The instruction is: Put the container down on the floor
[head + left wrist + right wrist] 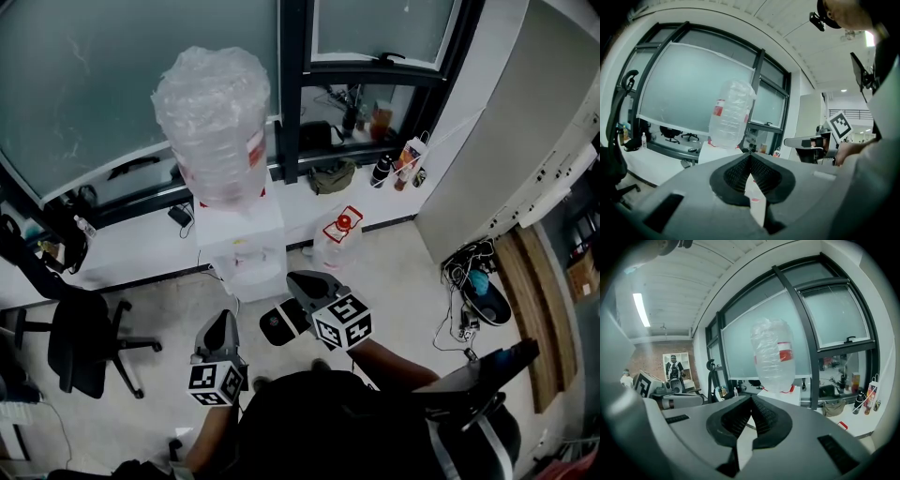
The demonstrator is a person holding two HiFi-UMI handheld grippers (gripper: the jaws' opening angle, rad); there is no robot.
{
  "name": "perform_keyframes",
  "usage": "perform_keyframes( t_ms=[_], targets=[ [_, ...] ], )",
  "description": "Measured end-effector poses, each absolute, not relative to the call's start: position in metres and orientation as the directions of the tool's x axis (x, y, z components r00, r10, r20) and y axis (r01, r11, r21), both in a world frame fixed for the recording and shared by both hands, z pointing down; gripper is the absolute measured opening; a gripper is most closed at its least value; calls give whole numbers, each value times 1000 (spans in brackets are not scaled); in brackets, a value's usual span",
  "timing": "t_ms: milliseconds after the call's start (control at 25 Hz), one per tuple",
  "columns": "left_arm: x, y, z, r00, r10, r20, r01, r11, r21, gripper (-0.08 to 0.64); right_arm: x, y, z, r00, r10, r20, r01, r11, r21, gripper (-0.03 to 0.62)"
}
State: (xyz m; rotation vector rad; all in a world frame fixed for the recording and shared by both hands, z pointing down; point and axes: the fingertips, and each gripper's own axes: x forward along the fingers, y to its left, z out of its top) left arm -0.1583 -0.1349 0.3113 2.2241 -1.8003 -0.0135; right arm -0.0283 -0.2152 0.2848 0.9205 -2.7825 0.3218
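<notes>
The container (214, 122) is a big clear empty water bottle with a red label. It stands upside down on a white dispenser (242, 246) against the window wall. Both grippers hover short of the dispenser and touch nothing. My left gripper (221, 321) is in front of it and a little left, jaws shut with nothing between them. Just to the dispenser's front right, my right gripper (300, 278) is also shut and empty. The bottle (731, 112) rises beyond the closed left gripper (750, 154), and in the right gripper view the bottle (774, 355) stands beyond the closed right gripper (751, 399).
A smaller jug with a red cap (339, 232) stands on the floor right of the dispenser. A black office chair (80, 342) is at the left. An olive bag (333, 175) and bottles (382, 171) lie under the window. Cables (466, 281) trail at the right.
</notes>
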Motion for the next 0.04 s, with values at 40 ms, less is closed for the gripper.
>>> perform_keyframes(
  t_ms=[40],
  targets=[
    [-159, -135, 311, 220, -962, 162, -959, -183, 215, 6, -28, -215, 285, -788, -563, 250, -605, 783, -144, 8]
  ],
)
